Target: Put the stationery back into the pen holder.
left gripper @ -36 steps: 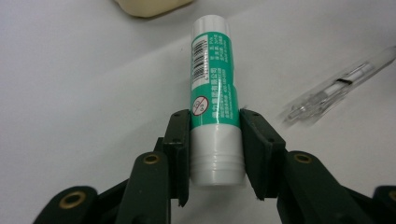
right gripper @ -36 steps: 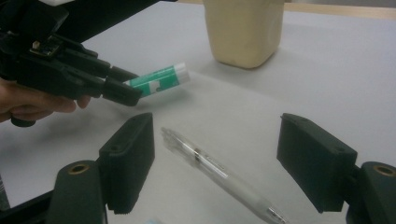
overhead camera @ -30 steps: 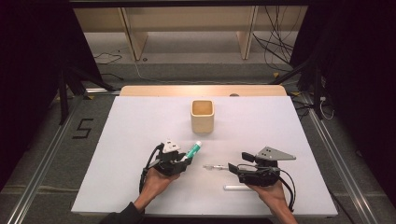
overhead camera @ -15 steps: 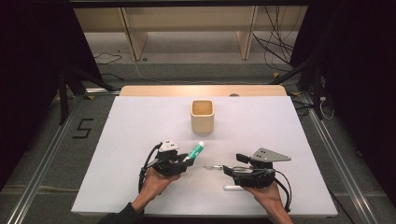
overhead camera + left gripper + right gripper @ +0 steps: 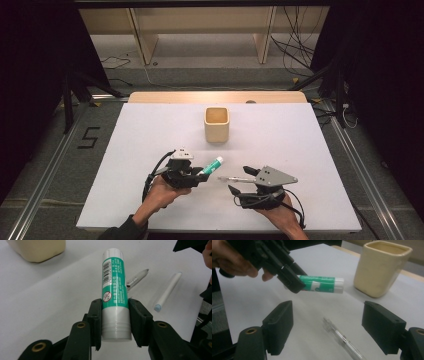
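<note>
A green and white glue stick (image 5: 214,164) hangs above the white table, and my left gripper (image 5: 202,174) is shut on its lower end. In the left gripper view the pads clamp the glue stick (image 5: 113,277) on both sides, cap end pointing away. My right gripper (image 5: 241,181) is open, low over a clear pen (image 5: 231,178). In the right gripper view its jaws (image 5: 328,315) stand wide apart, with the pen (image 5: 342,338) lying on the table between them, untouched. The glue stick (image 5: 322,285) is held level beyond them.
A cream square cup (image 5: 216,125) stands upright mid-table, beyond both grippers. A thin white stick with a pale blue tip (image 5: 167,291) lies beside the pen (image 5: 137,278). The white table (image 5: 125,150) ends at a wooden strip at the back; dark floor and cables surround it.
My left gripper has lifted a little with the glue stick. My right gripper has slid left to the pen and now covers the white stick in the high view.
</note>
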Demonstrator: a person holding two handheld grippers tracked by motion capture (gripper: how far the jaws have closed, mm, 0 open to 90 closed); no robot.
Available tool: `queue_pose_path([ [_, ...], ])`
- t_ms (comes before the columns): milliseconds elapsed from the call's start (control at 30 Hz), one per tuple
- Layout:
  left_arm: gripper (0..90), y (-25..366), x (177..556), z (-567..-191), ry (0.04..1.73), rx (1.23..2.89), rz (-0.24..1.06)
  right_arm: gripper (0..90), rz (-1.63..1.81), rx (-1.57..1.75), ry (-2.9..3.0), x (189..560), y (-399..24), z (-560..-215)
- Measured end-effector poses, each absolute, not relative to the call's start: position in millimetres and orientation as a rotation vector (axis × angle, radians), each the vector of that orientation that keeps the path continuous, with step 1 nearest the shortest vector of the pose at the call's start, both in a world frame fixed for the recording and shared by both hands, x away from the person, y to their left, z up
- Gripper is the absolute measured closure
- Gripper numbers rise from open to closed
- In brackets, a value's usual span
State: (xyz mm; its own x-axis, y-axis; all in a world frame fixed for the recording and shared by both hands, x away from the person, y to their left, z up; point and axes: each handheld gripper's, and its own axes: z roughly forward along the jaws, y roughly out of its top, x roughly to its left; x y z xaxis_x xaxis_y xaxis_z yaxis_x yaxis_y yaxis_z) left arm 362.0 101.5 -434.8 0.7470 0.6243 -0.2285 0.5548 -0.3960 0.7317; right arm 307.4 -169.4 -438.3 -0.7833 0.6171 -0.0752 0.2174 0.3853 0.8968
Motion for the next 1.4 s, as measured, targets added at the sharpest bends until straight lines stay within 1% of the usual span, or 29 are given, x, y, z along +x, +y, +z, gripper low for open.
queue_pose_path([
  [267,64.6,95.8,356.7,-430.7,0.824,2.175,0.049,25.5,1.175,0.414,2.218,287.8,-143.5,-439.5],
  [633,64.6,88.2,350.1,-427.1,0.757,2.260,0.018,27.1,0.862,0.147,2.128,274.2,-115.7,-453.5],
  [800,64.6,85.6,347.0,-425.3,0.728,2.303,0.026,30.9,0.739,0.068,2.084,268.6,-105.0,-460.5],
  [967,64.6,82.5,343.8,-424.7,0.710,2.326,0.020,36.5,0.620,-0.033,2.035,266.2,-96.9,-467.6],
  [1400,64.6,78.3,339.6,-424.2,0.685,2.359,-0.001,50.1,0.489,-0.160,1.980,264.3,-88.0,-477.7],
])
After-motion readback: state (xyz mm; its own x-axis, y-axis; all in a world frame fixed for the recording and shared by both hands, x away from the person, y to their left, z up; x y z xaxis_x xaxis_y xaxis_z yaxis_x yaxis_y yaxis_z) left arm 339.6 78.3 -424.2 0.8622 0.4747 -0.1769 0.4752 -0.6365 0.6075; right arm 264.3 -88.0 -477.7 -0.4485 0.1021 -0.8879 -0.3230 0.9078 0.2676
